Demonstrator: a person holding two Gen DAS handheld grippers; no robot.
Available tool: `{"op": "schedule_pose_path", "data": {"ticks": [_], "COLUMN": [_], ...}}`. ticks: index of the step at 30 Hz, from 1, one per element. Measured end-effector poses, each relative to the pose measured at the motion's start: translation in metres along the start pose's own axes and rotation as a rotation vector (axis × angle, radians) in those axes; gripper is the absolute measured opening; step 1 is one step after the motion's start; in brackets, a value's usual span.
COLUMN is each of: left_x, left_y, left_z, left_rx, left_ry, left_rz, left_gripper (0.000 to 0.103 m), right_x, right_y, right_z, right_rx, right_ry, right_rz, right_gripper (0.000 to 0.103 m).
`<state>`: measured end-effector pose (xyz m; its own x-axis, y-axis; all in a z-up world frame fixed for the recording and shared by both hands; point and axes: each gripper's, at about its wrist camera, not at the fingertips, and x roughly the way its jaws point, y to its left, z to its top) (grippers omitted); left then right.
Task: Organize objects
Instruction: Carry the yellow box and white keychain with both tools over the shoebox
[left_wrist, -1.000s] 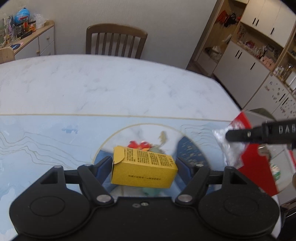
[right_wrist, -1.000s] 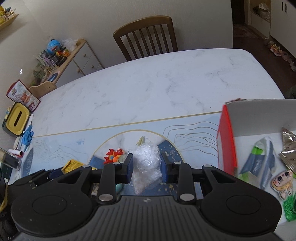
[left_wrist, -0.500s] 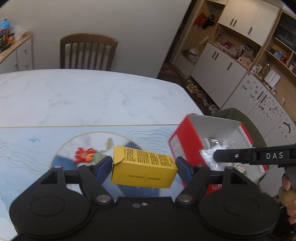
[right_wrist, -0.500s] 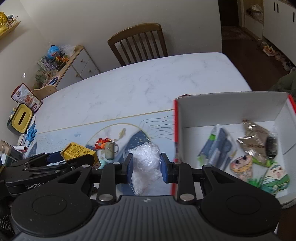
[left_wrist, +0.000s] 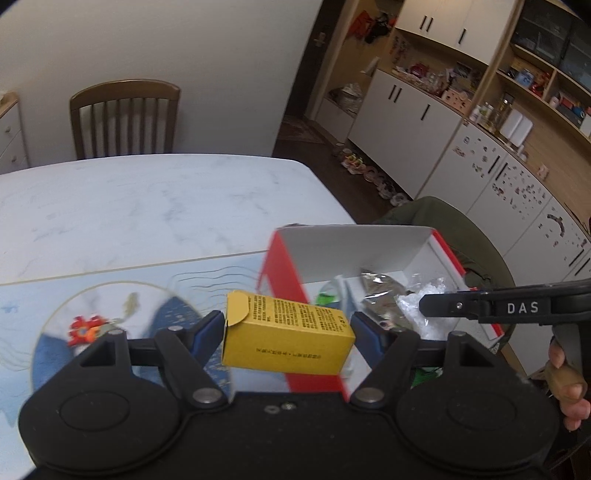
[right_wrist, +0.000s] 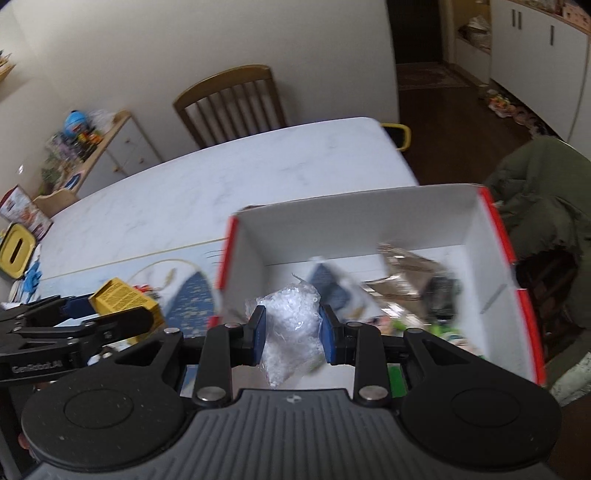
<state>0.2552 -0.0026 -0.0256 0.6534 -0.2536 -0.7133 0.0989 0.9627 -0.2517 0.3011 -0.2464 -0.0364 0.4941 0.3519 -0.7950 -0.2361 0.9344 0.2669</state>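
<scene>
My left gripper (left_wrist: 288, 328) is shut on a yellow carton (left_wrist: 288, 338), held sideways in the air just left of a red box with a white inside (left_wrist: 351, 247). My right gripper (right_wrist: 291, 332) is shut on a clear bag of white beads (right_wrist: 291, 328) and hangs over the near left part of that red box (right_wrist: 354, 221). Both appear in the other view too: the right gripper (left_wrist: 424, 308) with the bag (left_wrist: 424, 295) over the box, and the left gripper (right_wrist: 122, 310) with the carton (right_wrist: 118, 299).
Several packets and small toys lie inside the box (right_wrist: 410, 273). A red toy (left_wrist: 85, 326) sits on the blue patterned mat (left_wrist: 110, 273) on the marble table (left_wrist: 147, 199). A wooden chair (left_wrist: 123, 118) stands behind it. A green jacket (right_wrist: 543, 199) hangs to the right.
Both grippers have swung right with their loads. The right gripper's bag has gone from over the mat to over the box. The carton now sits by the box's left wall.
</scene>
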Motion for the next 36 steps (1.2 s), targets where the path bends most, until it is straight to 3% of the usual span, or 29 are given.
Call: {"op": "schedule_pose_path", "data": {"ticks": [6, 16, 22, 29, 36], "left_x": [0.028, 0.09, 0.113, 0.142, 0.166], "left_y": [-0.034, -0.081, -0.103, -0.109, -0.128], "left_z": [0.003, -0.001, -0.003, 0.012, 0.014], "left_rx": [0.045, 0.104, 0.184, 0.145, 0.192], "left_ry": [0.031, 0.162, 0.178, 0.207, 0.233], "left_rz": [-0.032, -0.043, -0.037, -0.002, 0.008], "left_gripper": [0.074, 0.074, 0.074, 0.074, 0.074], "right_x": [0.003, 0.031, 0.043, 0.052, 0.064], "right_y": [-0.044, -0.092, -0.101, -0.097, -0.092], "right_z": [0.002, 0.002, -0.008, -0.018, -0.026], "right_rx": [0.021, -0.003, -0.069, -0.15, -0.224], "right_ry": [-0.004, 0.046, 0.072, 0.094, 0.111], "right_rz": [-0.043, -0.093, -0.082, -0.048, -0.051], "right_gripper": [0.029, 0.029, 0.029, 0.029, 0.029]}}
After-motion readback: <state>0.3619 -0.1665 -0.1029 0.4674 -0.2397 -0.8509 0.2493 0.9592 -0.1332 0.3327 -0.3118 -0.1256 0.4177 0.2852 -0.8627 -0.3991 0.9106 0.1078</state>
